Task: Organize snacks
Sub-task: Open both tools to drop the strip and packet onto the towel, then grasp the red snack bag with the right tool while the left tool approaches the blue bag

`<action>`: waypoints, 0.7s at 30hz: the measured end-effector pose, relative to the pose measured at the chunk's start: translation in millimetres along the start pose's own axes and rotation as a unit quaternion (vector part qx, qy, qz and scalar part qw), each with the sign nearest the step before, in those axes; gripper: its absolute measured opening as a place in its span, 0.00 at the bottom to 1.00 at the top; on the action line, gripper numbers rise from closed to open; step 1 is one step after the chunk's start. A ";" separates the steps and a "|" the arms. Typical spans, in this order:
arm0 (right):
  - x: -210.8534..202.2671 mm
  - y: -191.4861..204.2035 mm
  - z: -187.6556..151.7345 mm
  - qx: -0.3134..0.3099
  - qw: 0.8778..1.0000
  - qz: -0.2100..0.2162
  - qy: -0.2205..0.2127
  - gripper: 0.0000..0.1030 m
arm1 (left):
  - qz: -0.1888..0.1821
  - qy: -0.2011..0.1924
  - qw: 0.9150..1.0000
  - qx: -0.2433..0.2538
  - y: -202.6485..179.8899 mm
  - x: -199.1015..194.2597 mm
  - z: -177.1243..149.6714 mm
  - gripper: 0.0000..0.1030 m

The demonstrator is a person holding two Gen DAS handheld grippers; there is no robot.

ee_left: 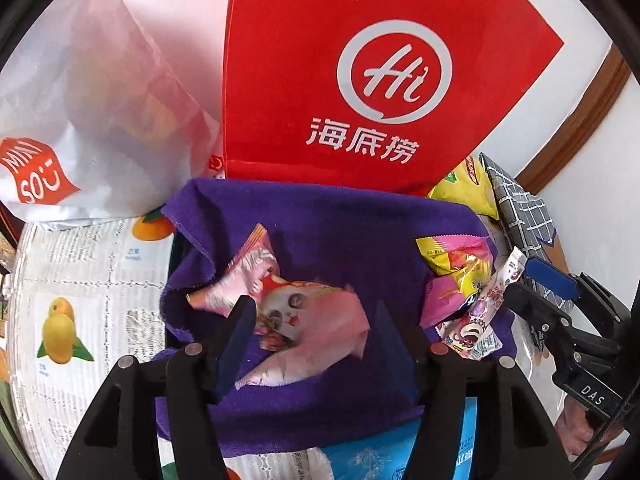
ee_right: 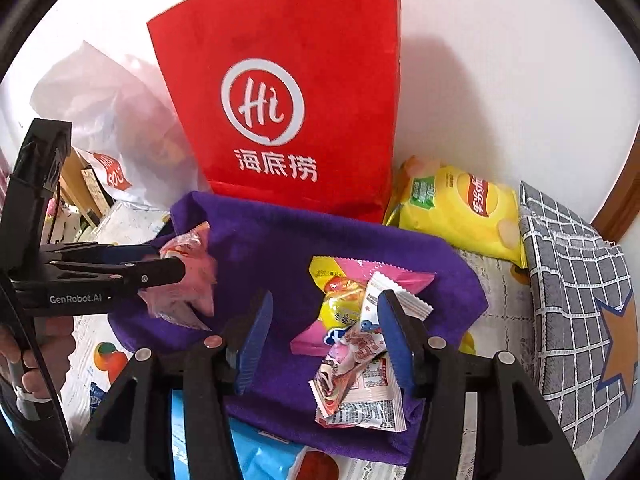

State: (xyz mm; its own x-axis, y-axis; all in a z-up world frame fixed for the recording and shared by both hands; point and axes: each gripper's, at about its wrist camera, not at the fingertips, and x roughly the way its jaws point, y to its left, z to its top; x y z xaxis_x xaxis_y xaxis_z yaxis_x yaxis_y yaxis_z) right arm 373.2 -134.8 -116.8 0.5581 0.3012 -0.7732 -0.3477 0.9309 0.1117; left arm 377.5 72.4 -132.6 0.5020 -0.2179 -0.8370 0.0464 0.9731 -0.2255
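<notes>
Both claws stand open over the purple cloth (ee_left: pixel 320 232) at frame centre, left claw (ee_left: pixel 316 320) straddling the pink packets (ee_left: pixel 312 320) without pressing, right claw (ee_right: pixel 324 332) straddling the mixed snack wrappers (ee_right: pixel 360 360), apparently sorted into two piles before the red bag (ee_right: pixel 288 100).

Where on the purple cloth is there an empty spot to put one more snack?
The purple cloth is bare in the middle, between the pink packets near the left gripper and the candy pile by the right gripper. A strip below the red bag is bare too. The pile's side is crowded.
</notes>
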 end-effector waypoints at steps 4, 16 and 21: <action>-7.2 2.3 0.3 0.001 1.000 -0.009 -0.008 0.56 | -0.003 -0.013 1.000 -0.003 1.3 -14.5 2.0 0.59; -54.4 18.6 -32.1 0.025 0.998 -0.058 -0.027 0.56 | 0.017 -0.073 0.997 0.017 -1.5 -77.6 -0.3 0.59; -70.1 35.9 -64.1 0.025 1.000 -0.019 -0.002 0.53 | 0.035 -0.089 0.995 0.035 -7.0 -101.3 -19.0 0.59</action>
State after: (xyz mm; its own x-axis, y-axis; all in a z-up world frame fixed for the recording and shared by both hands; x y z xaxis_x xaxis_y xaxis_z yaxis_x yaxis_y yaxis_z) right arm 273.2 -135.7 -98.6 0.5735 0.2653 -0.7751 -0.2880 0.9510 0.1124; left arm 309.9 86.3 -55.6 0.6506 -0.1387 -0.7466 0.0621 0.9896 -0.1297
